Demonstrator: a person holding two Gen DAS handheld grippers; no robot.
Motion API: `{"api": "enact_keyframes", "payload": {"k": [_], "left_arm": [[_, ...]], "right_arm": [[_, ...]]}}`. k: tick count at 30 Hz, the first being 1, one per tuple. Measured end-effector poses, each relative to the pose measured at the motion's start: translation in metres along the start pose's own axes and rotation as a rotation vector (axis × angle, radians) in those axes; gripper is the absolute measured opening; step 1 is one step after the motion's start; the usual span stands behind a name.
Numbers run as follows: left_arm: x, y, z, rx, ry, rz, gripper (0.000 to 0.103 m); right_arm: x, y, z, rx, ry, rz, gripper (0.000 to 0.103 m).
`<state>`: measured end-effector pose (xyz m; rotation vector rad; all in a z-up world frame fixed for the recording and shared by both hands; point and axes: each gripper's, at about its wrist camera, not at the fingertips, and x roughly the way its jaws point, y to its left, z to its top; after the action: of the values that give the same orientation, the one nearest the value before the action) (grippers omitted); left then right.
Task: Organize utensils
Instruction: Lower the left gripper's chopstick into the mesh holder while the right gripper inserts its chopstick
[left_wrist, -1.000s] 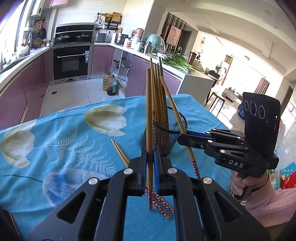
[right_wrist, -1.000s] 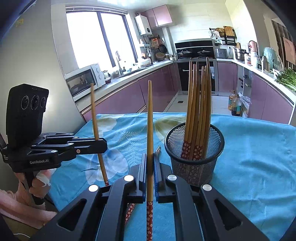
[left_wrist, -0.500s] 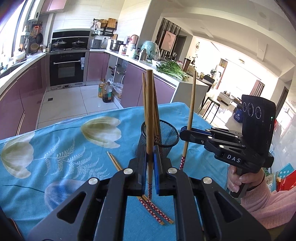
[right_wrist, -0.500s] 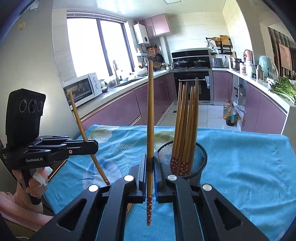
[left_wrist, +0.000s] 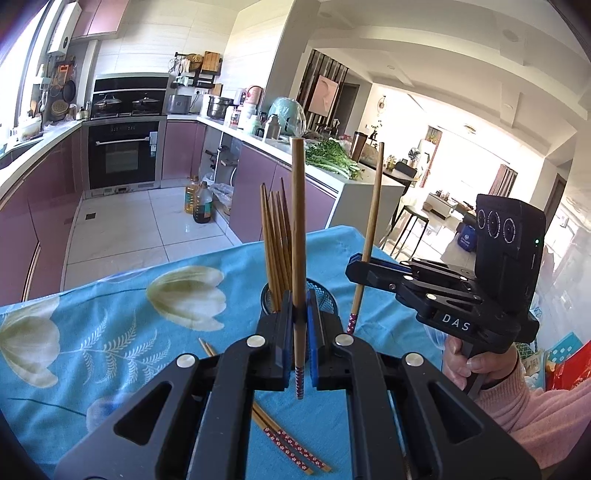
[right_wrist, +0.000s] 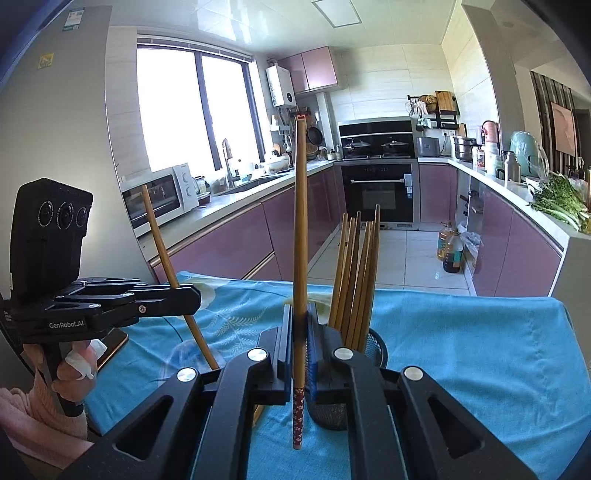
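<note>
My left gripper (left_wrist: 298, 325) is shut on a wooden chopstick (left_wrist: 297, 229) held upright above the table. My right gripper (right_wrist: 300, 339) is shut on another upright chopstick (right_wrist: 300, 221). Each gripper shows in the other's view: the right one (left_wrist: 360, 267) at the right, the left one (right_wrist: 184, 299) at the left with its chopstick tilted. A black mesh holder (right_wrist: 375, 349) with several chopsticks (right_wrist: 356, 273) standing in it sits just beyond both grippers; it also shows in the left wrist view (left_wrist: 325, 295). Two chopsticks (left_wrist: 291, 448) lie on the cloth below my left gripper.
The table carries a blue floral cloth (left_wrist: 110, 332). Its far edge (right_wrist: 480, 295) drops to the kitchen floor, where oil bottles (right_wrist: 448, 251) stand. Purple cabinets and an oven (right_wrist: 376, 192) lie beyond.
Both grippers have risen with their chopsticks, whose patterned ends now hang well above the cloth. The holder has sunk lower in both views and sits partly behind the fingers.
</note>
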<state>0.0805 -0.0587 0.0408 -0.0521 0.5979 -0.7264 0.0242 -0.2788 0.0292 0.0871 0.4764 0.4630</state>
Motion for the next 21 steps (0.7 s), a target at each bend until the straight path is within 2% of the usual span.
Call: {"api": "enact_keyframes", "payload": {"k": [12, 21], "left_arm": [[0.004, -0.004, 0.031, 0.004, -0.043, -0.038, 0.007], [0.007, -0.01, 0.054, 0.028, -0.079, -0.029, 0.007]], "right_arm": [[-0.002, -0.006, 0.022, -0.002, -0.054, -0.012, 0.006], [0.004, -0.009, 0.033, -0.009, -0.068, -0.02, 0.006]]}}
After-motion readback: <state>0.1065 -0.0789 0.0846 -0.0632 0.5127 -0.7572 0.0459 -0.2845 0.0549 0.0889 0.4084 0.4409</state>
